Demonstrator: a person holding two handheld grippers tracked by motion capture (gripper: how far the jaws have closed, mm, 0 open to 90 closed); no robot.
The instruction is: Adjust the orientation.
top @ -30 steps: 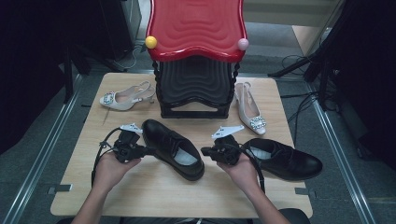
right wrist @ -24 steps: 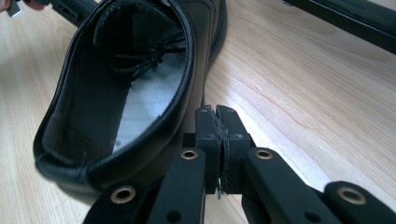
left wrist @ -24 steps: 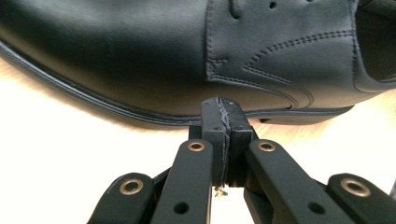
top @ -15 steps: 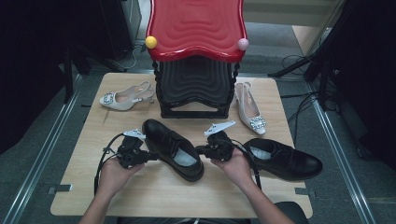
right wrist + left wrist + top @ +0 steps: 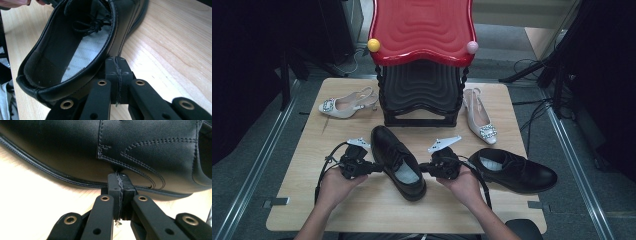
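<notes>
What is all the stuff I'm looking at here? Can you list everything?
Black shoe: 1, black leather, laced, mid-table between the two grippers.
Second black shoe: 1, black, at the table's right.
Heeled shoes: 2, pale with jewelled buckles, one left of the rack, one right of it.
Rack: 1, red wavy top over black shelves, at the table's far edge.
Knobs: 2, yellow and pink, on the rack's front corners.
Table: 1, light wood.
Left gripper: 1, black, jaws shut, tips against the shoe's side.
Right gripper: 1, black, jaws shut, tips at the shoe's other side.
Hands: 2, left, right.
</notes>
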